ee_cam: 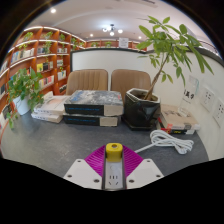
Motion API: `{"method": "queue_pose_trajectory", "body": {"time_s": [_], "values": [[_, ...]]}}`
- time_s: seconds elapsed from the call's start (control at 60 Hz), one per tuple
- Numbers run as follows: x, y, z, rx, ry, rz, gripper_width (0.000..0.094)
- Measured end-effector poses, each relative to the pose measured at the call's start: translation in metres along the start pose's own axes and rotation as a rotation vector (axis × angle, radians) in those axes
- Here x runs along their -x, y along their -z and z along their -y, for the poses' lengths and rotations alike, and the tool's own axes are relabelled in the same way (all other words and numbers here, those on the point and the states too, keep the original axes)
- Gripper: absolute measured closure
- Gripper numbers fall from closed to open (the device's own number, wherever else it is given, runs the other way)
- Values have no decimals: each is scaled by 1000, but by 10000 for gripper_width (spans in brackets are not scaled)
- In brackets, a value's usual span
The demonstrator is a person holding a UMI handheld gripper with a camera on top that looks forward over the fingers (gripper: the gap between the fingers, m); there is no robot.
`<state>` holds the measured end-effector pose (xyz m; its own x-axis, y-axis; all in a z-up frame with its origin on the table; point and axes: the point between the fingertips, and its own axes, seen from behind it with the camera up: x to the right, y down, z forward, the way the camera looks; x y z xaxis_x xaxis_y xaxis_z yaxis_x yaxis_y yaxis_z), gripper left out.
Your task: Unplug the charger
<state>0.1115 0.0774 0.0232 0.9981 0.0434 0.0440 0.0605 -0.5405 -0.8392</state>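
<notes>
My gripper (114, 153) is shut on a small white block (114, 178) that has slot-like marks on its upper face and a yellow cap (114, 150) at its far end. This looks like the charger. The magenta pads (98, 160) press on it from both sides, and it is held above the grey table (60, 145). A white cable (170, 140) lies coiled on the table ahead to the right. It runs to a box-like power strip (178, 122). I cannot tell whether the cable joins the held block.
A tall plant in a black pot (142, 108) stands ahead to the right. Stacks of books (93, 103) lie across the middle, with two chairs (108, 80) behind. A leafy plant in a white pot (22, 95) stands at the left. Wall sockets (208, 97) are at the right.
</notes>
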Motion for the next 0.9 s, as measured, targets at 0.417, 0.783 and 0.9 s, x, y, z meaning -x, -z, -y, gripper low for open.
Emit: {"method": "queue_pose_trajectory", "body": {"time_s": [0.417, 0.783, 0.9], "values": [[-62, 80, 161, -255, -73, -14, 842], [-180, 71, 33, 3, -150, -123, 843], [-169, 53, -21, 107, -134, -80, 844]]}}
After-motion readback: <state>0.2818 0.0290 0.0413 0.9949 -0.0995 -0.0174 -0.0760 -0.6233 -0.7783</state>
